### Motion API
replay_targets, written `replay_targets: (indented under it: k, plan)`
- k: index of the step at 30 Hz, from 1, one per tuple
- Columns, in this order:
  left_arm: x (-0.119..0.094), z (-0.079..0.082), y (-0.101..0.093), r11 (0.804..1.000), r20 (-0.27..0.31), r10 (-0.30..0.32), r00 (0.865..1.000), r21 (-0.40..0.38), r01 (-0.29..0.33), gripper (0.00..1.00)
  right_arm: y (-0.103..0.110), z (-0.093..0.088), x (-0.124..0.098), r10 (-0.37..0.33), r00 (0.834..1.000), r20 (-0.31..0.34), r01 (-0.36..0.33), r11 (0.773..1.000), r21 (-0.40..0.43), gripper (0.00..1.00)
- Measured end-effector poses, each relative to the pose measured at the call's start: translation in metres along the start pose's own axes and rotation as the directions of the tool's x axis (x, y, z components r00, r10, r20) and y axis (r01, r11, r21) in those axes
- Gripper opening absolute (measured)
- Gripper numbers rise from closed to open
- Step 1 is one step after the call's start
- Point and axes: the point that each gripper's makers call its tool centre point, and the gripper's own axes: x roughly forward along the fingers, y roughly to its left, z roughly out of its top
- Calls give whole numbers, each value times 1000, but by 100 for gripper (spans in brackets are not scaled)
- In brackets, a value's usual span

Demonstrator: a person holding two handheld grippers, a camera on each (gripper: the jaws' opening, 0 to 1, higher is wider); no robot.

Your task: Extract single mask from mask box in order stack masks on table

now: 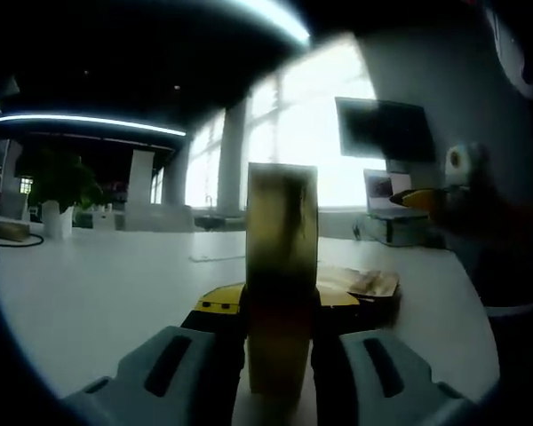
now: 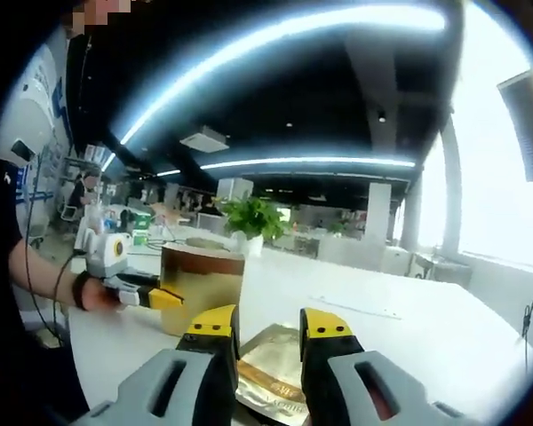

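left tongs (image 1: 280, 355) clamp the upright mask box (image 1: 282, 266) on the table (image 1: 98, 284); right tongs (image 2: 265, 330) gape narrowly over a mask packet (image 2: 268, 368).

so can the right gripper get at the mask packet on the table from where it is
Probably yes. The right gripper is open, with the gold mask packet lying flat on the table just under its jaws and nothing between them. The left gripper holds the box off to one side.

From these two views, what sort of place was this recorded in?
Probably an open-plan office: long ceiling light strips, a wall monitor by big windows, and a large white table with a potted plant.
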Motion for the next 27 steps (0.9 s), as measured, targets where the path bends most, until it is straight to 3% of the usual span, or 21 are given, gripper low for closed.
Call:
replay_targets:
  k: [5,18,27]
  plan:
    - [3,-3,14,999,-27,49,998,21,-48,19,-1,-3,0,-1,1000,-8,1,1000,-13,23]
    - [21,-2,43,1000,-40,29,999,7,-29,19,-3,1,-4,-9,1000,4,9,1000,-14,21]
    - [45,-6,51,1000,-75,23,997,12,-23,19,-7,0,-9,-23,1000,9,23,1000,14,21]
